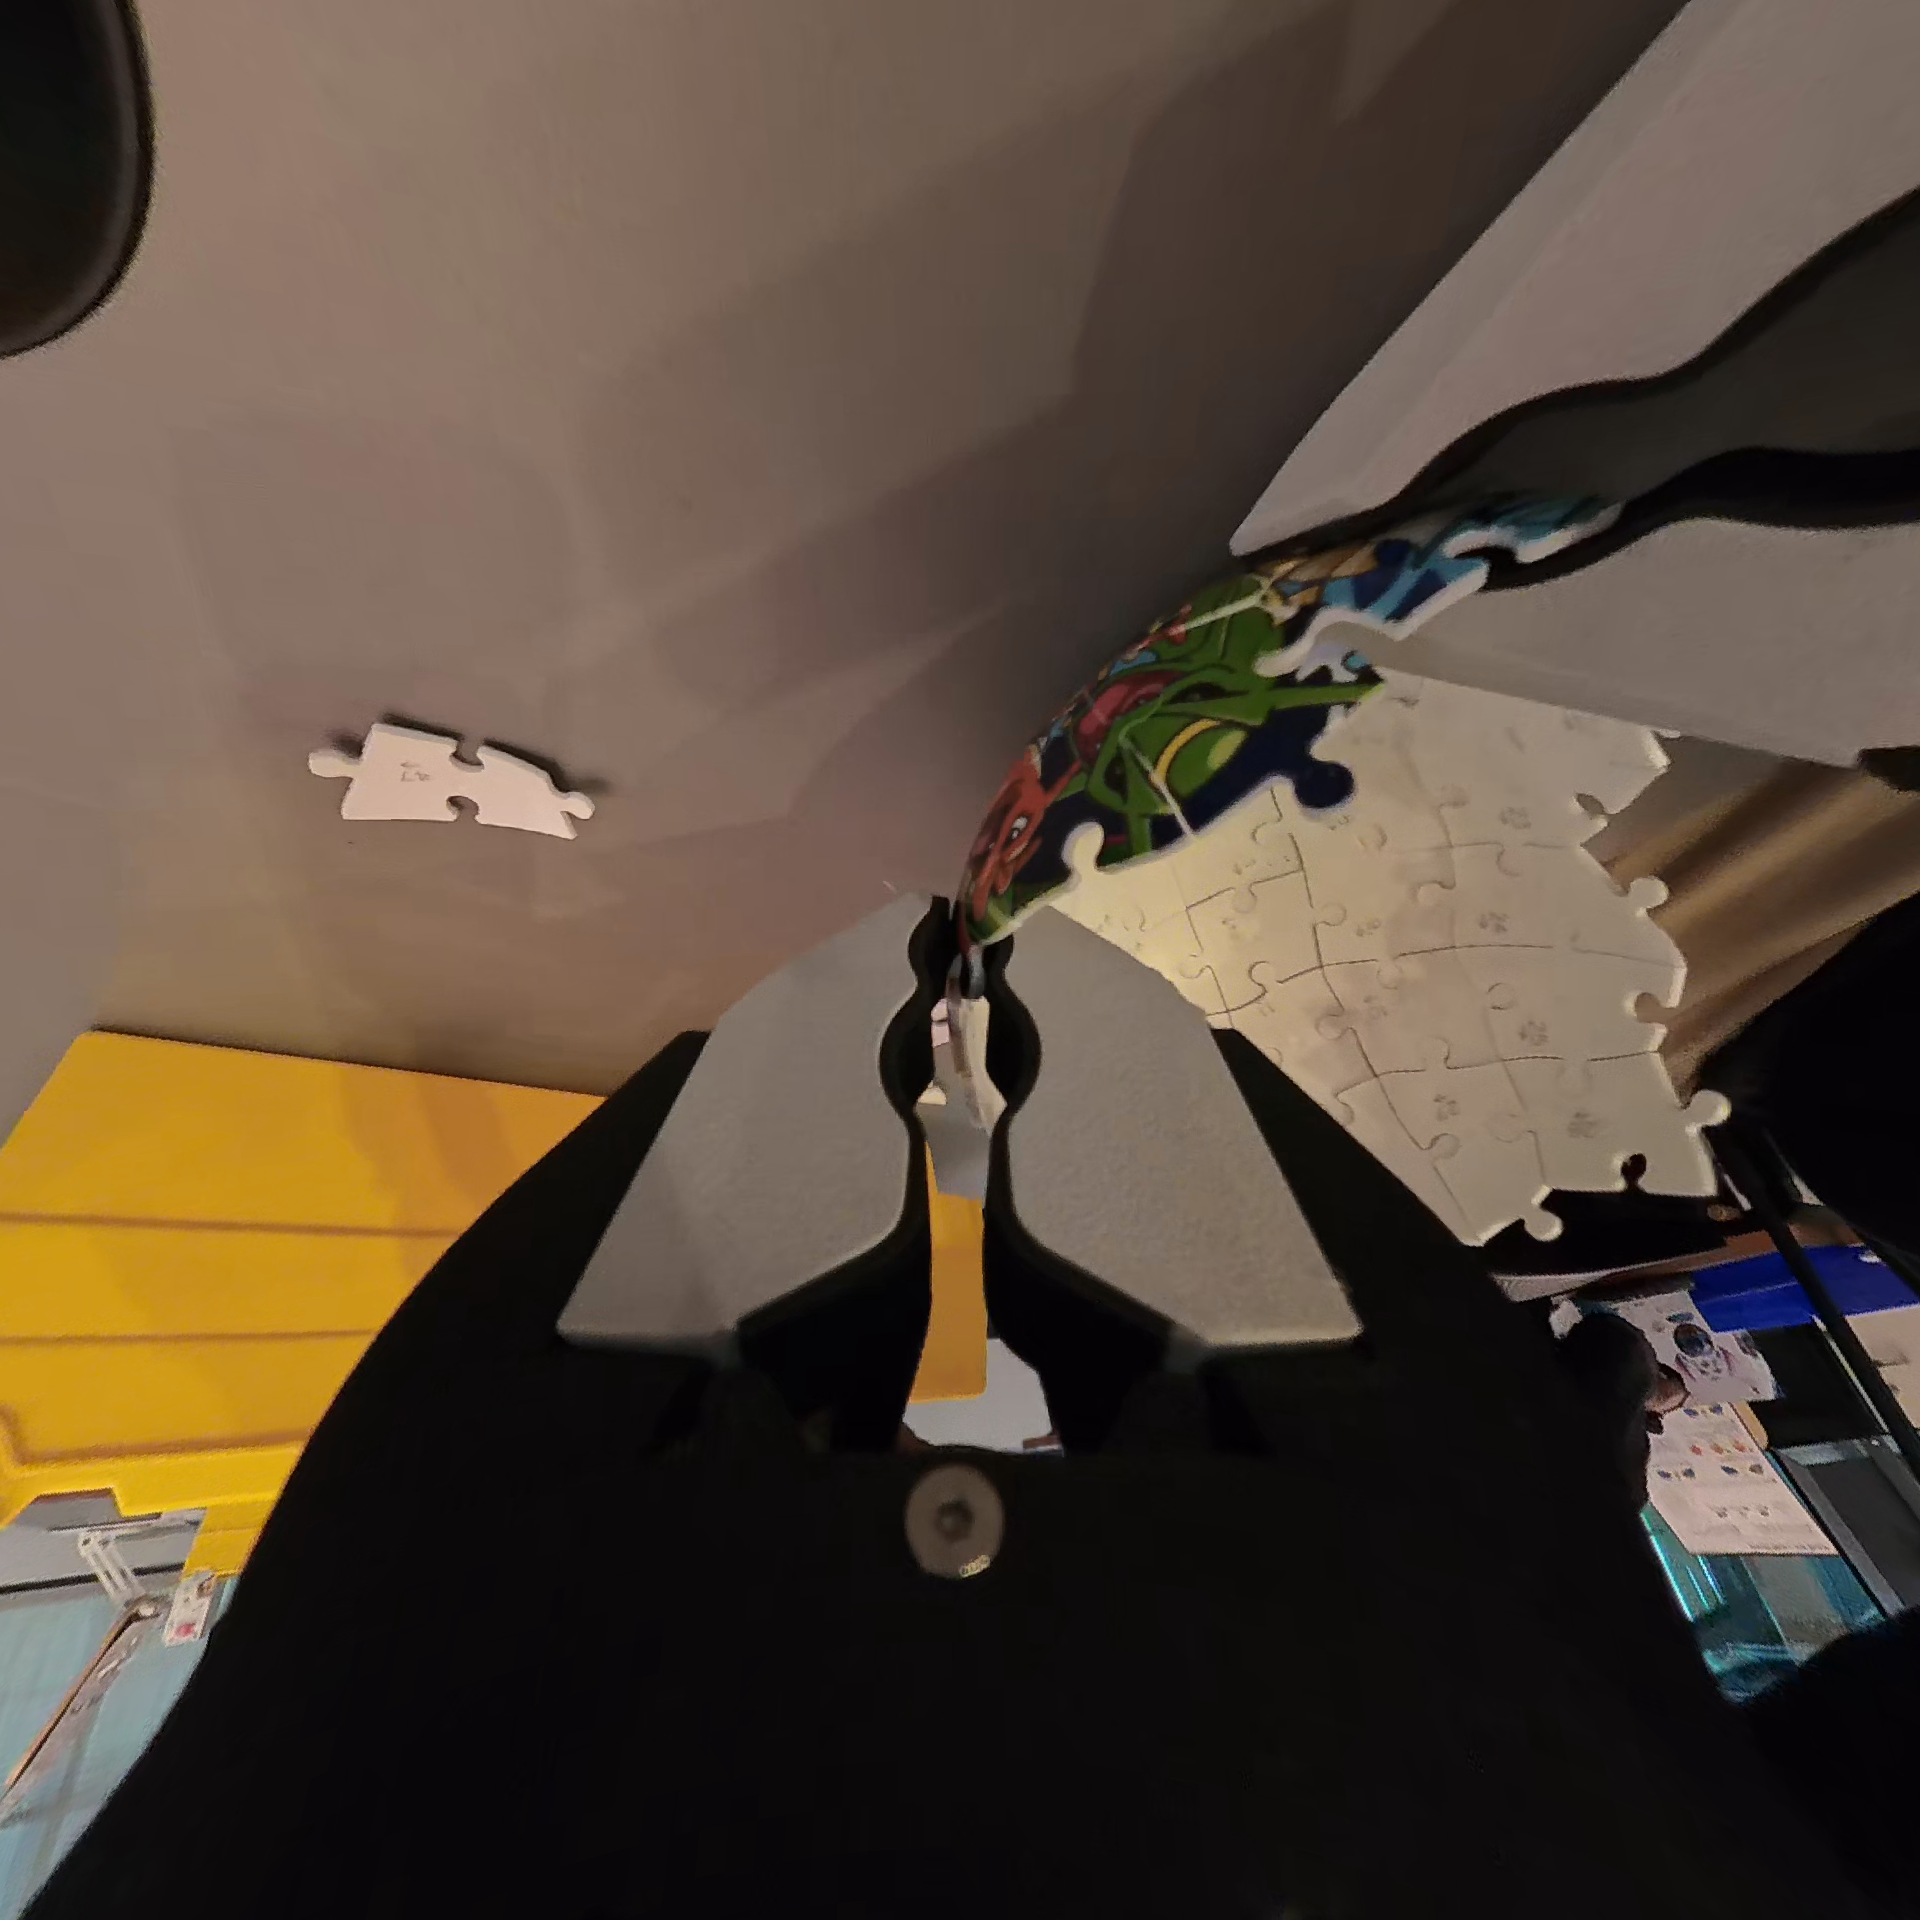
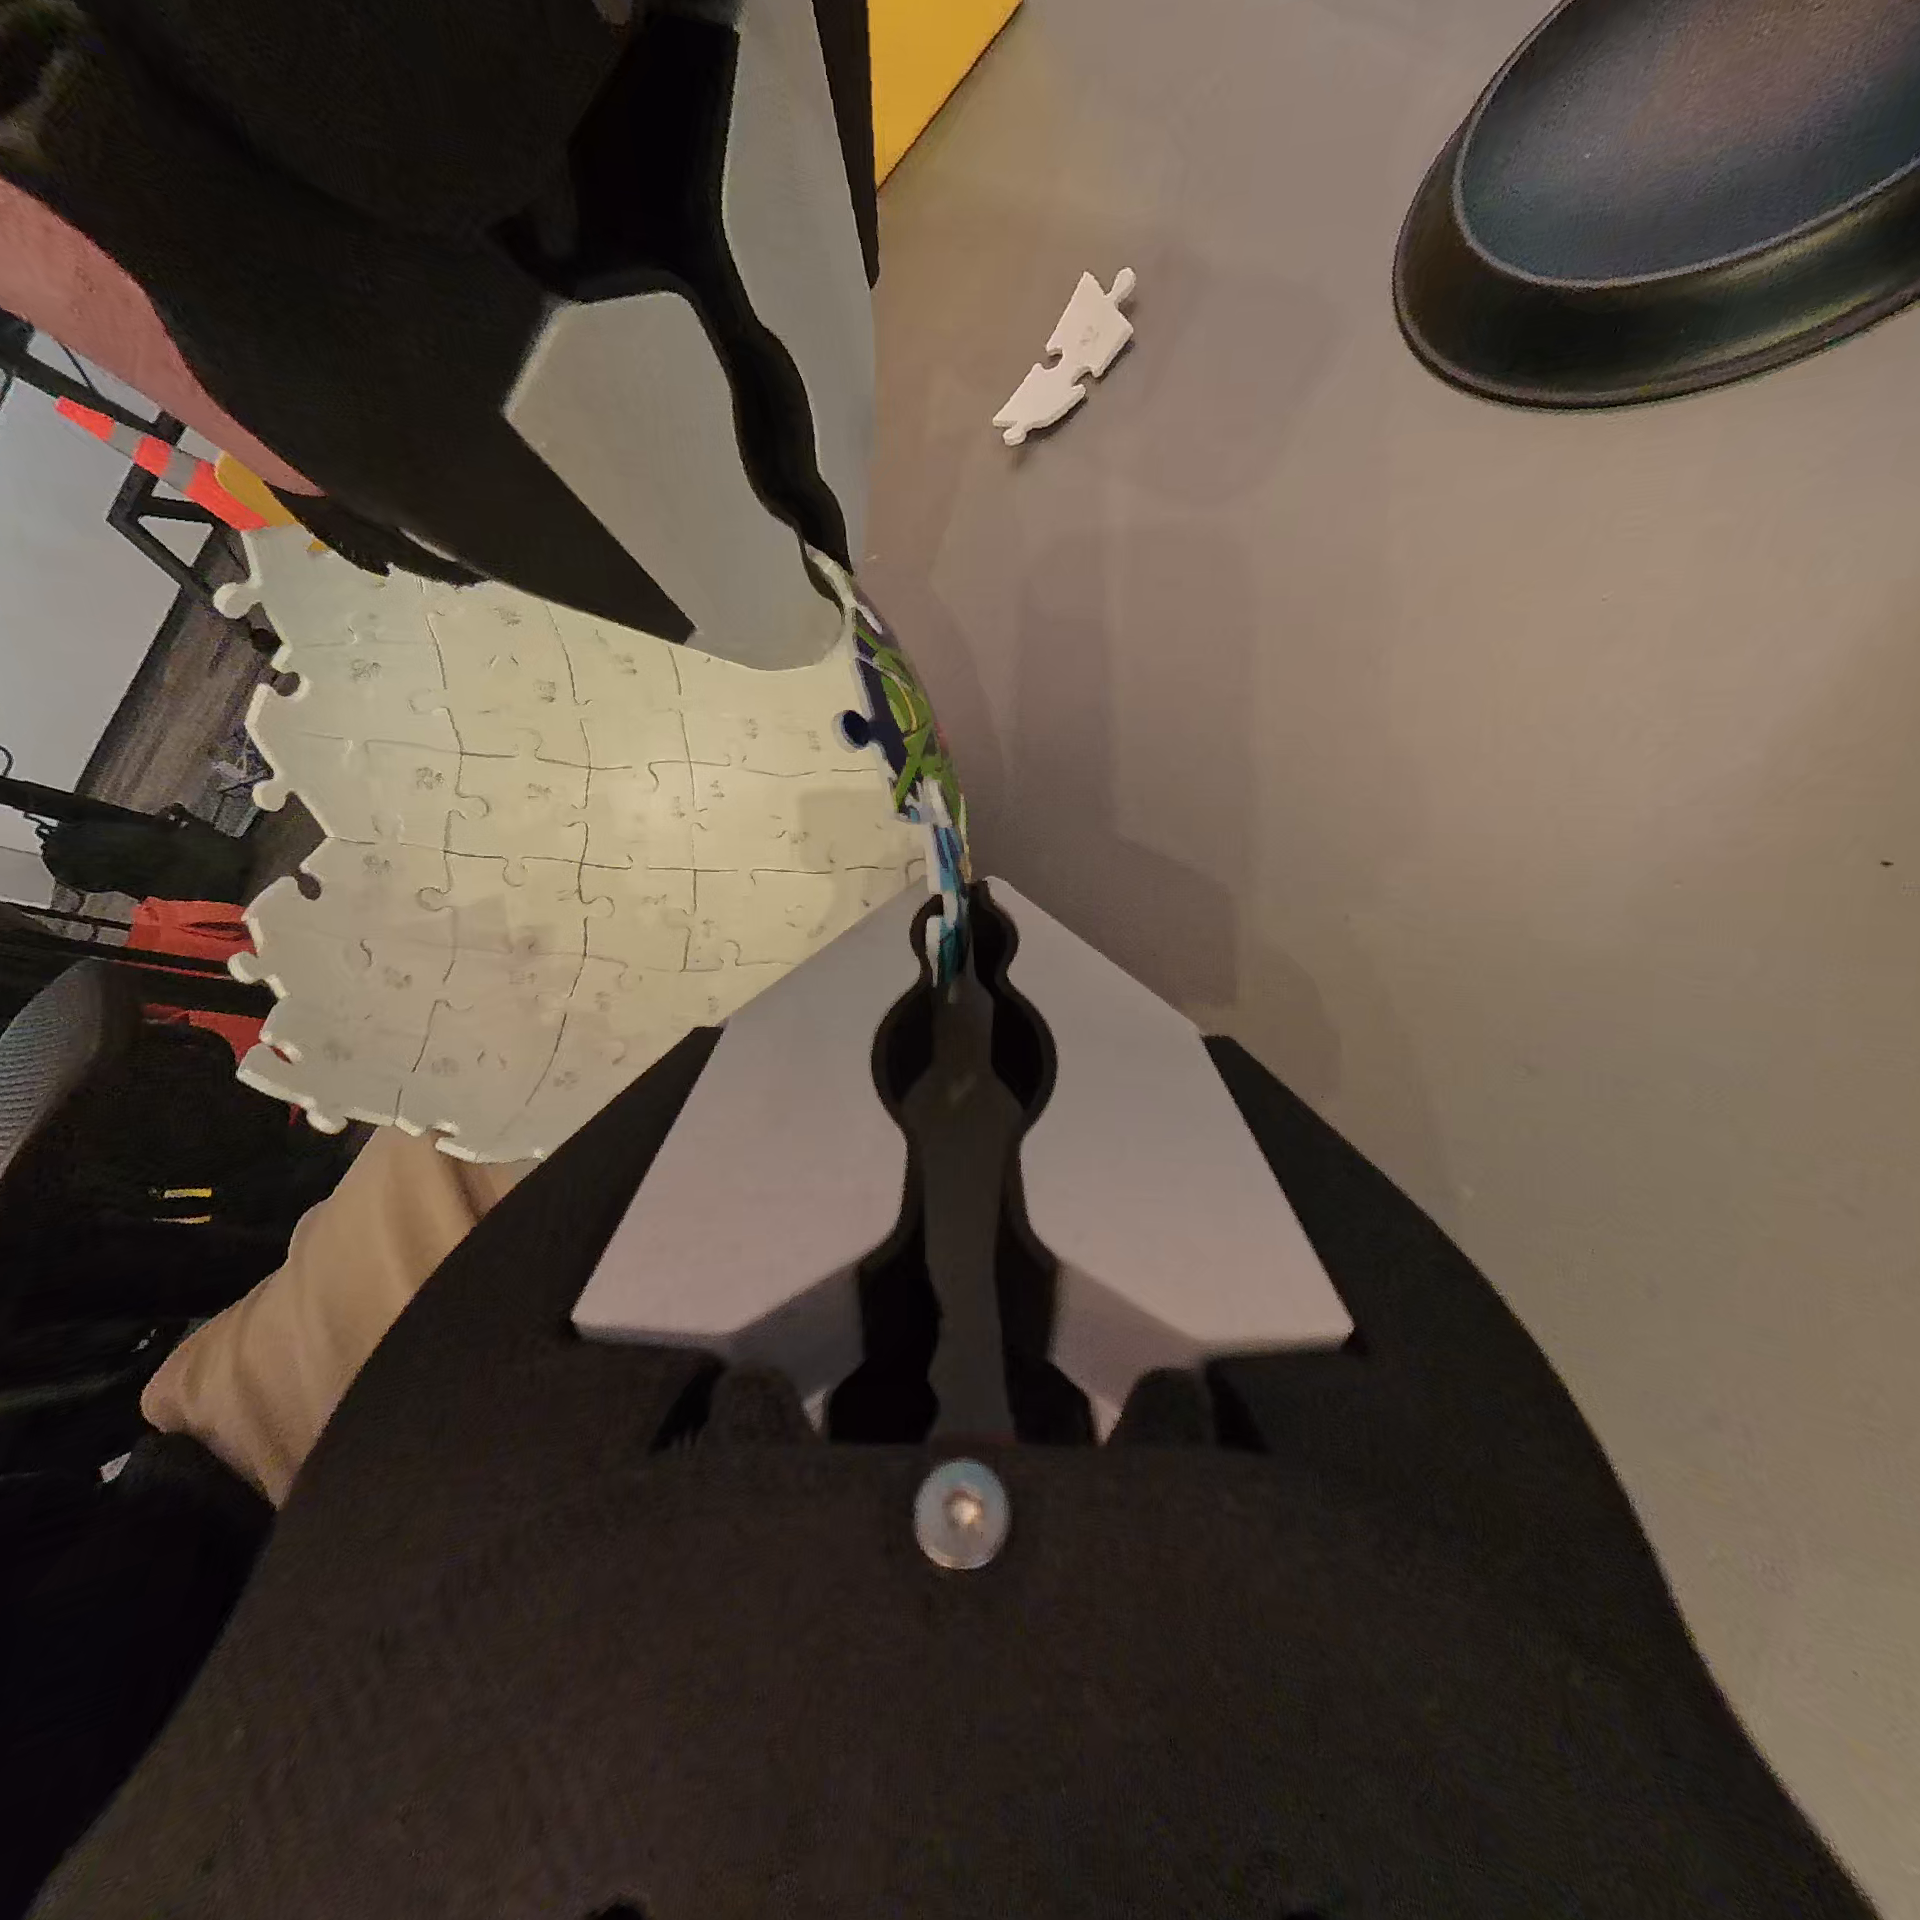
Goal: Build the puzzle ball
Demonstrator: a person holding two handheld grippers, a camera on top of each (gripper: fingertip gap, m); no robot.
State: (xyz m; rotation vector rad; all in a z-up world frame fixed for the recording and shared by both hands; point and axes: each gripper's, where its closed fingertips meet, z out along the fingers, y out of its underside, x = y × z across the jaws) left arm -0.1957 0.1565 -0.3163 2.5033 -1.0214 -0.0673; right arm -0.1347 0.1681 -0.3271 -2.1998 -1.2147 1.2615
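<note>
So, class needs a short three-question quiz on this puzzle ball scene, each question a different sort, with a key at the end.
1. True or false: both grippers are shut on the edge of the half-built puzzle shell.
2. Which side of the loose puzzle piece on the grey table faces up? A) printed colour side B) plain white side C) cannot tell
3. Fill in: beside the loose piece in the right wrist view lies a dark round ____.

Key
1. True: the left gripper and right gripper each pinch the shell's rim.
2. B
3. dish
</note>
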